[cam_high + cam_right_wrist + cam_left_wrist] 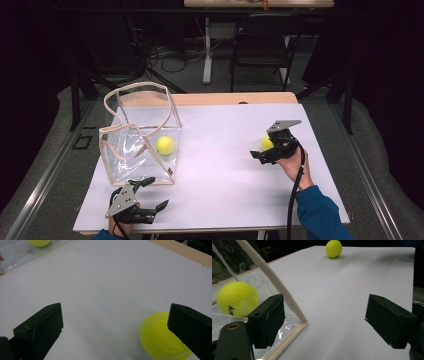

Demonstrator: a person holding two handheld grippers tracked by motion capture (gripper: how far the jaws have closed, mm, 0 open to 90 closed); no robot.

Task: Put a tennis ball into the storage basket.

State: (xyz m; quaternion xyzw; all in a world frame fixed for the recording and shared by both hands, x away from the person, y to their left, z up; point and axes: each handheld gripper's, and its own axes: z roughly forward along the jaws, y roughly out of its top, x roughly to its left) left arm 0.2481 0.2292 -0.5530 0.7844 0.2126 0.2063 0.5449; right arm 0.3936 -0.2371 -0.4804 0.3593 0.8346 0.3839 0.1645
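Tennis ball (163,337) resting on the white worktop (225,150) toward its right edge, just inside the right gripper (271,152), close beside one jaw and not pinched; jaws spread wide. Second tennis ball (165,145) inside the clear bag (137,145) near the left edge. Left gripper (150,192) at the front left corner, jaws apart, one jaw against the bag's cream-trimmed corner.

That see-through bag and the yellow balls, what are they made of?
The bag looks like clear, glossy plastic film: it shows glare and creases, and the ball inside shows through it. Its beige edging looks like woven fabric tape. The tennis ball on the table looks like fuzzy matte felt with a pale seam.
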